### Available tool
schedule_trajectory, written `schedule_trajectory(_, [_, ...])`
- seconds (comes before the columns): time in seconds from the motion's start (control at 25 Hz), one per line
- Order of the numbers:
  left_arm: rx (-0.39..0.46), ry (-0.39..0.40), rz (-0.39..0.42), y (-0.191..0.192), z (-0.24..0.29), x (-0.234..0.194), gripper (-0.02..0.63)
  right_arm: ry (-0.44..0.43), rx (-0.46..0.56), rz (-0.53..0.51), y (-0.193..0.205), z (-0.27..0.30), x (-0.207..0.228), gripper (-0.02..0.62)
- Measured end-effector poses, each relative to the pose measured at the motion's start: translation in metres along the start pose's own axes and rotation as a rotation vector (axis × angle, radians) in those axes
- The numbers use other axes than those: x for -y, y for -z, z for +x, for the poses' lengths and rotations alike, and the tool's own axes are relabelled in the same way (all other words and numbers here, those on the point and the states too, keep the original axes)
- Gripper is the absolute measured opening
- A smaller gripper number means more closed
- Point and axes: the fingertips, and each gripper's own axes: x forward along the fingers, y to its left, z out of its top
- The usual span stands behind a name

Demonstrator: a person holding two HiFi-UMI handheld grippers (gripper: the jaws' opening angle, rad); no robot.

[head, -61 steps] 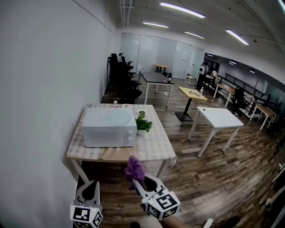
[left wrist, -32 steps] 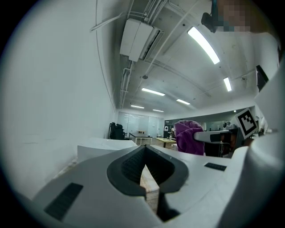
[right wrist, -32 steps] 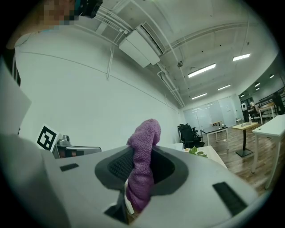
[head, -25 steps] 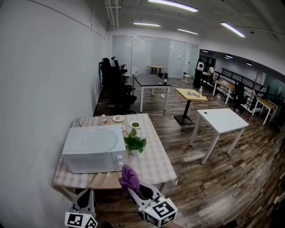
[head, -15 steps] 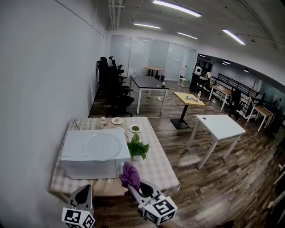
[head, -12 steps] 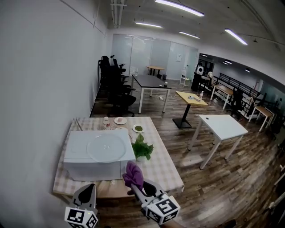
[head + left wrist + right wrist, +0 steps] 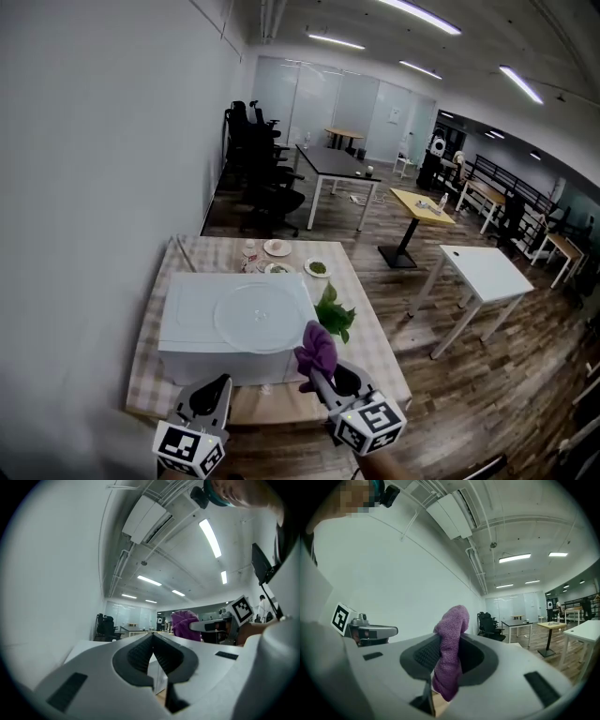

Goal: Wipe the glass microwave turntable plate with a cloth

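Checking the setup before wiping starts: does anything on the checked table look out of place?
Yes: the glass turntable plate lies flat on top of the white microwave, not inside it. Nothing looks spilled or broken.

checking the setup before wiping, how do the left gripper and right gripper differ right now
The left gripper is shut with nothing between its fingers; the right gripper is shut on a purple cloth. In the head view, the left gripper sits lower and nearer the wall than the right gripper. Both point toward the microwave.
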Motion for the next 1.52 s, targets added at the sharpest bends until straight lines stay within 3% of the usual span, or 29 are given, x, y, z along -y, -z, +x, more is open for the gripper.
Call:
schedule_trajectory(0.08, [0.017,0.028,-0.011,0.0,0.005,-0.011,0.008,0.003,-0.003,-0.002,-0.002,0.014,0.002,0.1])
schedule_trajectory(0.24, [-0.035,0.026,-0.002,0.009,0.017,-0.035,0.008,0.029,-0.03,-0.025,-0.003,0.034,0.012,0.1])
schedule_trajectory(0.4, [-0.023,0.118,-0.024,0.008,0.029,-0.046,0.008,0.054,-0.051,-0.025,-0.002,0.05,0.021,0.1])
schedule_trajectory(0.6, [-0.031,0.109,-0.009,0.018,0.053,-0.062,0.009,0.056,-0.064,-0.032,0.001,0.075,0.037,0.1])
schedule_trajectory(0.76, [-0.038,0.149,-0.016,0.02,0.076,-0.063,0.009,0.029,-0.053,-0.037,-0.002,0.099,0.053,0.1])
schedule_trajectory(0.96, [-0.141,0.216,0.088,0.037,0.104,-0.052,0.011,0.001,-0.064,-0.007,0.0,0.123,0.087,0.1])
schedule_trajectory(1.08, [-0.17,0.254,0.143,0.045,0.115,-0.045,0.124,-0.017,-0.09,-0.03,0.004,0.137,0.101,0.1])
schedule_trajectory(1.24, [-0.245,0.316,0.225,0.061,0.126,-0.037,0.136,-0.057,-0.124,-0.059,0.01,0.158,0.114,0.1])
schedule_trajectory(1.36, [-0.352,0.374,0.3,0.084,0.132,-0.032,0.193,-0.098,-0.16,-0.075,0.02,0.174,0.119,0.101])
schedule_trajectory(1.52, [-0.423,0.378,0.385,0.108,0.137,-0.033,0.193,-0.118,-0.209,-0.091,0.039,0.194,0.127,0.101])
